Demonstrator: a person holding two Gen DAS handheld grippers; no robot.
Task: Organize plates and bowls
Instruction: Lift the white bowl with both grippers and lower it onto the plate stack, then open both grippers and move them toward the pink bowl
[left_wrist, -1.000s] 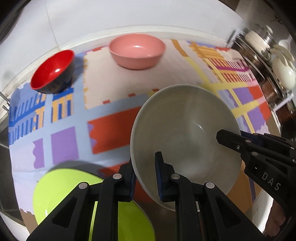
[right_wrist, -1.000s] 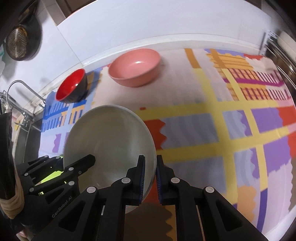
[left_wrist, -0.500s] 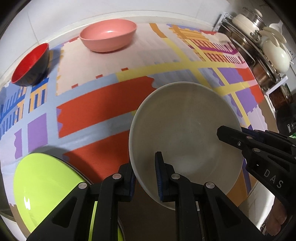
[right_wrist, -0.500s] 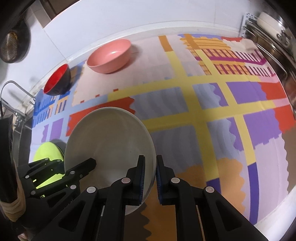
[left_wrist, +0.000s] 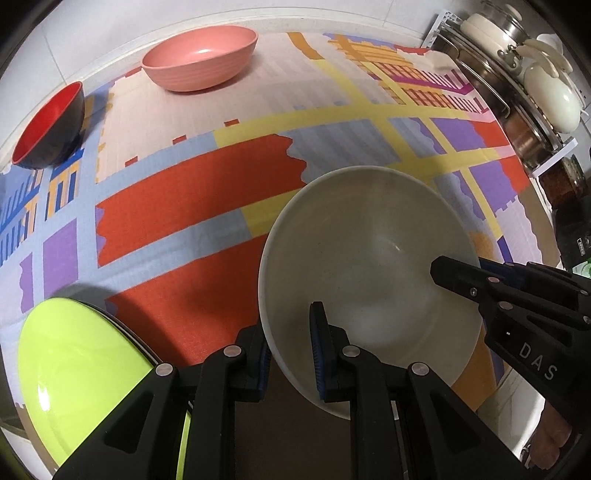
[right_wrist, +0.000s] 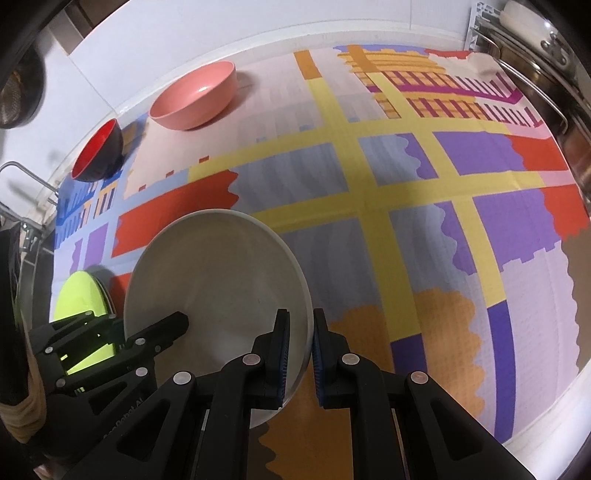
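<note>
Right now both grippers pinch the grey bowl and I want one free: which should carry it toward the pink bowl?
Probably left. The left gripper grips the grey bowl on the side nearer the pink bowl; the right gripper holds the far rim.

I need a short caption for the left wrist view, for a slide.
Both grippers clamp opposite rims of a grey bowl above the patterned mat.

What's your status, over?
Left gripper and right gripper both clamped on grey bowl rim, opposite sides. Bowl above mat. Nothing in the way.
</note>
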